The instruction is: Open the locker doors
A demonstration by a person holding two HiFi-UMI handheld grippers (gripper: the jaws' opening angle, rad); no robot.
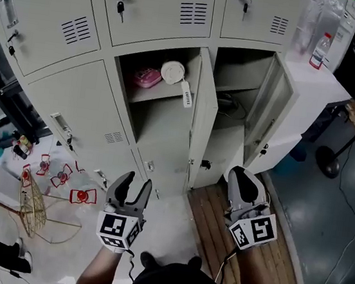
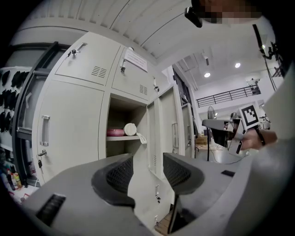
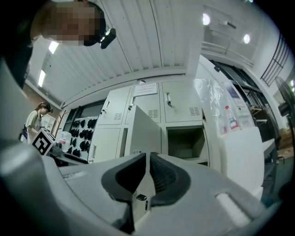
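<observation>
Six pale grey steel locker doors are in view. Four are closed doors [image 1: 84, 109], the top three cut off by the frame, and two stand open: the middle door [image 1: 204, 119] ahead between both grippers, and the end door [image 1: 269, 111] just beyond the right gripper [image 1: 238, 173]. The left gripper [image 1: 138, 181] has its jaws apart and empty; the right gripper's pads nearly meet, and it is unclear whether they touch the middle door's edge.

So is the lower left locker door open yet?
Shut. The lower left door sits flush, with no gap; the middle door and right door beside it stand swung out.
</observation>
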